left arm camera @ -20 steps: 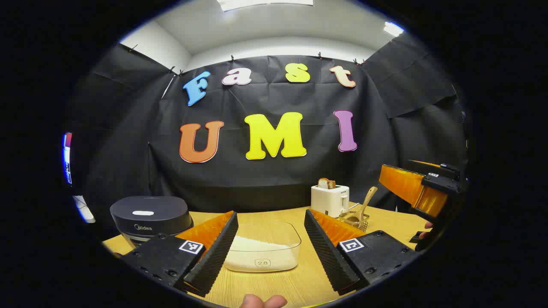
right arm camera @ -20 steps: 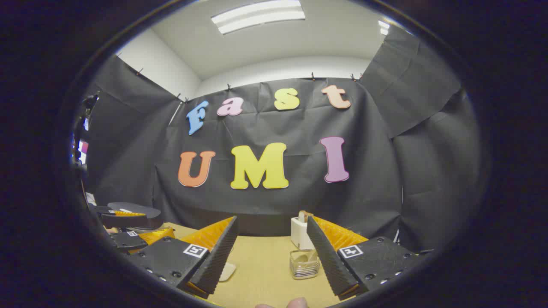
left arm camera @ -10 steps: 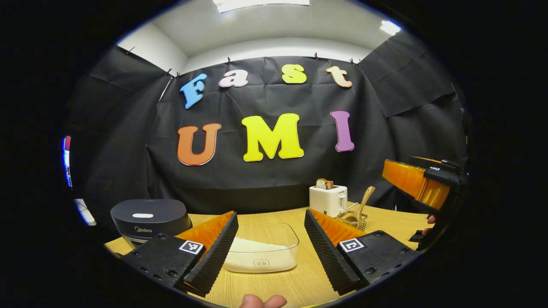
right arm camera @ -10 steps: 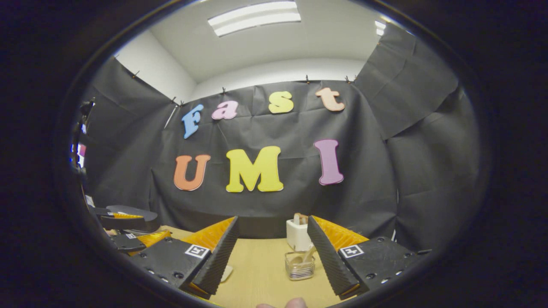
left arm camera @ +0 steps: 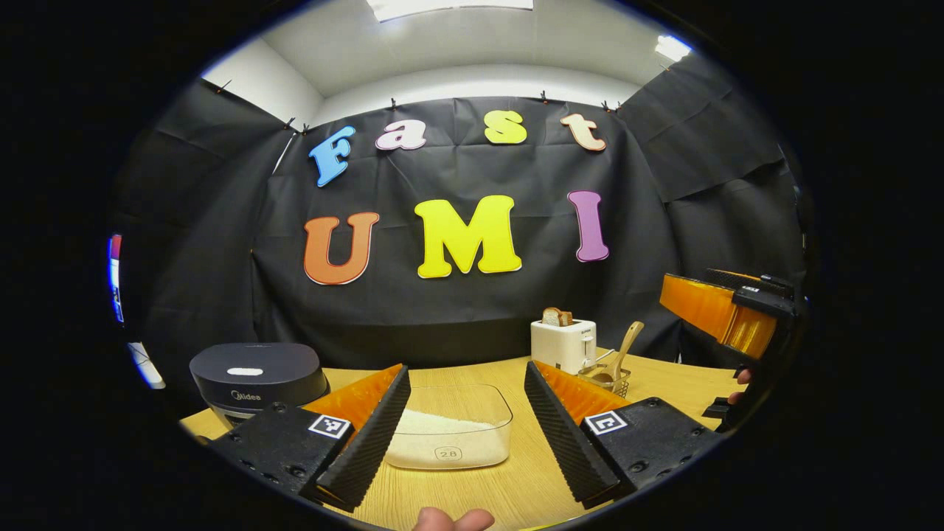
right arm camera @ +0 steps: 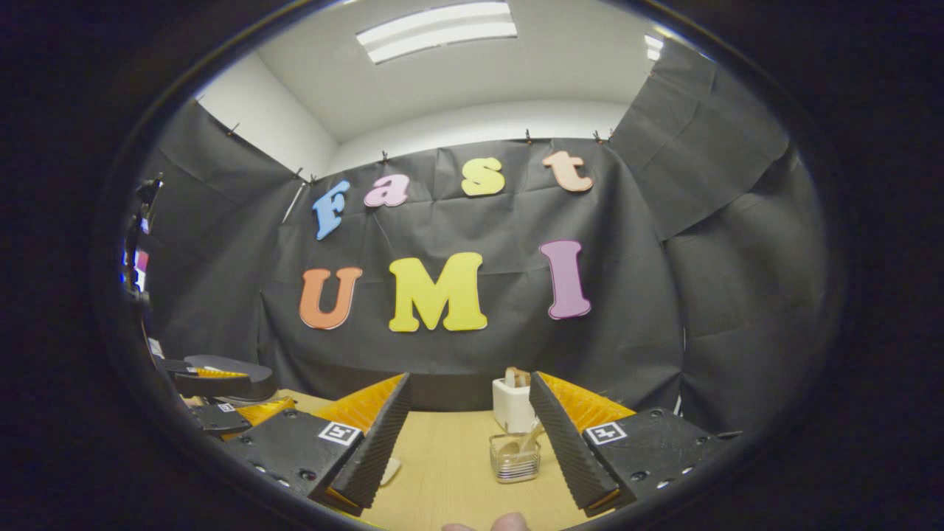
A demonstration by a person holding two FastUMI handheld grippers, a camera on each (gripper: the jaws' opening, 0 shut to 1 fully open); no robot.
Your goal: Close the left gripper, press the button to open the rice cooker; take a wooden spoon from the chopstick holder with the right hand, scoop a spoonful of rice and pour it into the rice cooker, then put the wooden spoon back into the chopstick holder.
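Hovering above the table, the left gripper is held with jaws wide and nothing between them; the rice tub is framed in the gap. The cooker, lid down, lies off beyond the left jaw. The right gripper is likewise spread wide and empty, with the holder just inside its right jaw. The spoon is judged light, stiff and smooth, and best pinched on the upper handle standing clear of the holder. The cooker and rice are given by the left gripper view; the holder's ribbed wall is seen nearer in the right gripper view.
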